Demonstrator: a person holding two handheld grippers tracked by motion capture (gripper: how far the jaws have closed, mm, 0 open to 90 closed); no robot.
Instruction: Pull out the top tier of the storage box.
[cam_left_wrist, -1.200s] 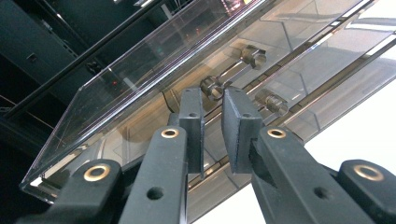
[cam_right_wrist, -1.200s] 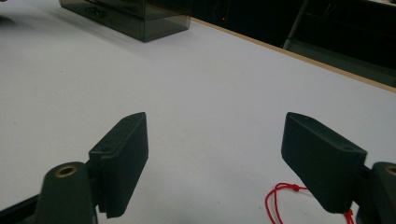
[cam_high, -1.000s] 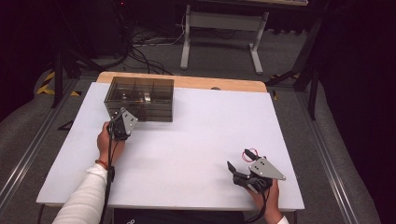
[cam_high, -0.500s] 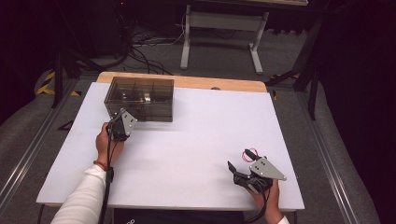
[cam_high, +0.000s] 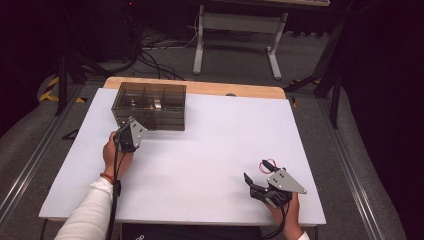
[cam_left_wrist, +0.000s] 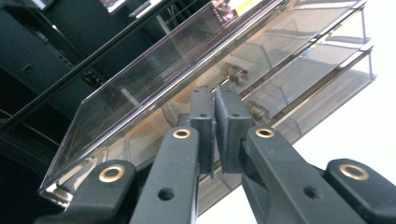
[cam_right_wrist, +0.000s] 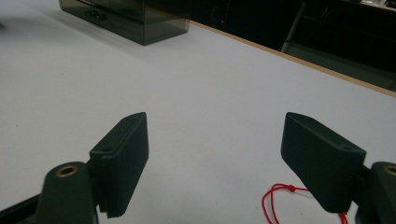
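Left gripper (cam_high: 134, 131), held in our left hand (cam_high: 114, 155), sits at the near front face of the smoke-tinted clear drawer box (cam_high: 150, 106), its grey plate tilted toward the box. Seen along this gripper (cam_left_wrist: 214, 123) in its own view, the two black pads (cam_left_wrist: 232, 126) stand almost together, a thin slit between them; they have just been closing, and we cannot tell whether a drawer knob or edge is pinched in that slit. Directly beyond the pad tips lie the box's stacked clear trays (cam_left_wrist: 261, 60), with small metal knobs (cam_left_wrist: 238, 73) just past the tips on the drawer fronts. Well away from it, at the near right of the white table (cam_high: 215, 150), our right hand (cam_high: 285, 215) rests the right gripper (cam_high: 256, 186) on the surface. In the right gripper's own view (cam_right_wrist: 215, 163) the jaws stand wide apart with bare table between them, a red cord (cam_right_wrist: 275, 203) beside the right jaw, and the box (cam_right_wrist: 135, 18) far ahead.
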